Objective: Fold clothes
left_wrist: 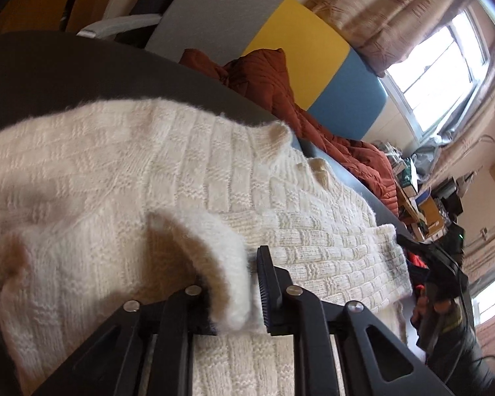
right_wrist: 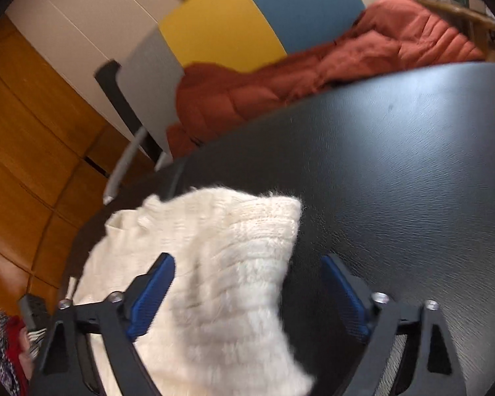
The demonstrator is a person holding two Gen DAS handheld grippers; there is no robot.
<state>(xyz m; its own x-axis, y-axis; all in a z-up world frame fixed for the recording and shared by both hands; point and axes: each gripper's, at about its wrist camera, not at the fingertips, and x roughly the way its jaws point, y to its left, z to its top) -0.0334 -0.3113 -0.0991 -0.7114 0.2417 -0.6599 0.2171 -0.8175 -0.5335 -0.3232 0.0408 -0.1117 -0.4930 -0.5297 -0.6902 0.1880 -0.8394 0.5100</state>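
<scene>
My left claw (left_wrist: 229,283) holds a fold of the cream knitted sweater (left_wrist: 168,171) pinched between its narrow jaws; the cloth bulges up between the fingers, so the grip is on fabric, not on air. My right claw (right_wrist: 247,293) stands wide, with a corner of the sweater (right_wrist: 214,264) lying between its blue pads (right_wrist: 155,293) but not pressed by them. The sweater lies spread on the dark table (right_wrist: 396,165), and a rust-red quilted jacket (right_wrist: 330,76) is heaped beyond the table's far edge, apart from the work. I judge the step in hand to be taking a second grip for a fold. To do it well, I close the right claw squarely on the corner, catching all layers near the edge, and keep the left grip firm and low. I lift both holds together and keep the edge taut between them, so the fold lands straight on the table
</scene>
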